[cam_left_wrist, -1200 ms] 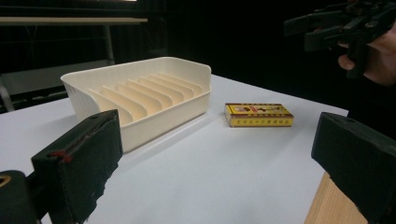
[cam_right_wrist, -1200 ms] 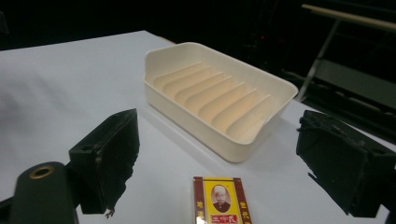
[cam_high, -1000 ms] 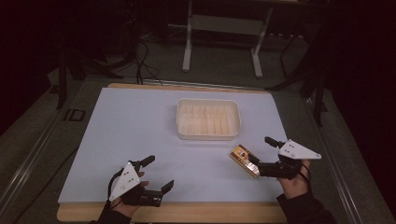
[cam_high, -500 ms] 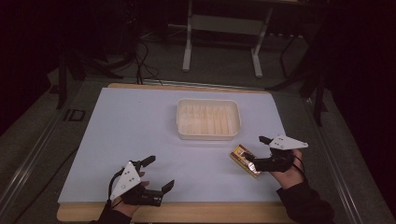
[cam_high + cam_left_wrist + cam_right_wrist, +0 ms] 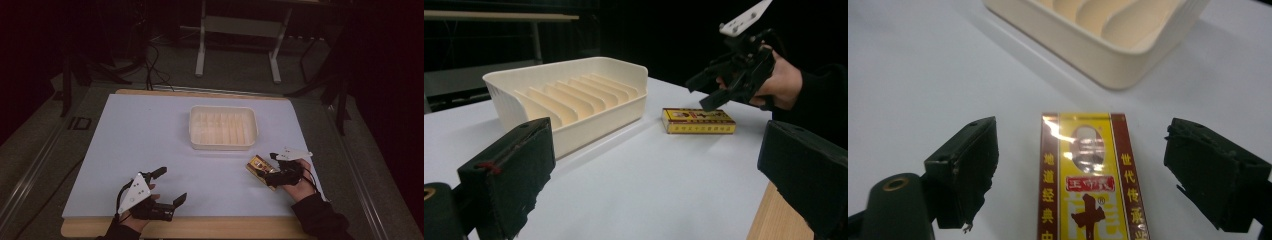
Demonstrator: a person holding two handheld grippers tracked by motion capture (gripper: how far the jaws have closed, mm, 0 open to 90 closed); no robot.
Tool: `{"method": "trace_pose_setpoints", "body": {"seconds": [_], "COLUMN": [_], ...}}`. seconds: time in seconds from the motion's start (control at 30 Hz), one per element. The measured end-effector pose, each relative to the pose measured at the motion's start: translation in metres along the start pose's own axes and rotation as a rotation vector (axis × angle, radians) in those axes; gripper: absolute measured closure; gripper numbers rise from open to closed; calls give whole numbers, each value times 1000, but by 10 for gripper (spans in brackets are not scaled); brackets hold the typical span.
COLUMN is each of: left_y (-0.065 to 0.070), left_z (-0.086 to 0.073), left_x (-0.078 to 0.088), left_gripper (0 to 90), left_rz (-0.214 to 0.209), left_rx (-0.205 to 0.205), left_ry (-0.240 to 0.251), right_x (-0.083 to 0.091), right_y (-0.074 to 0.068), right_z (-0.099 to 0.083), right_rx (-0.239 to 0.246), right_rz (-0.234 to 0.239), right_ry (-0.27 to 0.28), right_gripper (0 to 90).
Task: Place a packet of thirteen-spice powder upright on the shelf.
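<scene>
A flat yellow and red box (image 5: 259,168) lies on the white table, just off the front right corner of a cream ridged tray (image 5: 223,108). My right gripper (image 5: 271,166) stands open over the near end of the box, one jaw on each side and neither touching it. In the right gripper view the box (image 5: 1087,180) lies lengthwise between the two black pads of the right gripper (image 5: 1083,150). At the table's front left, my left gripper (image 5: 172,185) rests open and holds nothing. From the left gripper view, the box (image 5: 698,121) and the right gripper (image 5: 698,95) show past the tray (image 5: 599,117).
The tray (image 5: 1108,55) holds nothing between its ridges. The wooden table edge (image 5: 200,226) runs along the front. Behind the table stands a white metal frame (image 5: 237,25) on a dark floor with cables.
My right gripper has moved left and down toward the box until its open jaws flank the box's near end. The box and the left gripper have stayed put.
</scene>
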State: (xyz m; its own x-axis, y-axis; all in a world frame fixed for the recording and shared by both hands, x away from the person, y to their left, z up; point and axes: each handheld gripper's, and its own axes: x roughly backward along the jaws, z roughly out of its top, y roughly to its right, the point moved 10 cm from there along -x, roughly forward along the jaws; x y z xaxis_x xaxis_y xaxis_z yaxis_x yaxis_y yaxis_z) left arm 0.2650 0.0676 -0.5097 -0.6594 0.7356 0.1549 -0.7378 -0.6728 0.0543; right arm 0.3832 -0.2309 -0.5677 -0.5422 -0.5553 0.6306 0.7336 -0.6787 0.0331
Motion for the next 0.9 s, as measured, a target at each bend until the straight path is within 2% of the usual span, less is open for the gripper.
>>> {"method": "trace_pose_setpoints", "body": {"seconds": [0.27, 0.4, 0.5, 0.77, 0.9], "left_y": [1, 2, 2, 3, 3], "left_z": [-1, -1, -2, -3, -4], "left_x": [-1, -1, -2, -3, -3], "left_gripper": [29, 29, 29, 29, 29], "left_rz": [-11, -13, -16, -21, -27], "left_rx": [6, 6, 10, 13, 24], "left_ry": [-6, -9, -13, -19, -17], "right_x": [-12, -13, -15, -22, -22], "right_y": [5, 9, 13, 8, 8], "right_z": [-22, -26, -32, -40, -40], "right_rx": [-18, -19, -45, -27, -37], "right_rz": [4, -7, -3, 0, 0], "right_ry": [-79, -92, -117, -171, -179], "right_gripper": [172, 172, 174, 230, 267]}}
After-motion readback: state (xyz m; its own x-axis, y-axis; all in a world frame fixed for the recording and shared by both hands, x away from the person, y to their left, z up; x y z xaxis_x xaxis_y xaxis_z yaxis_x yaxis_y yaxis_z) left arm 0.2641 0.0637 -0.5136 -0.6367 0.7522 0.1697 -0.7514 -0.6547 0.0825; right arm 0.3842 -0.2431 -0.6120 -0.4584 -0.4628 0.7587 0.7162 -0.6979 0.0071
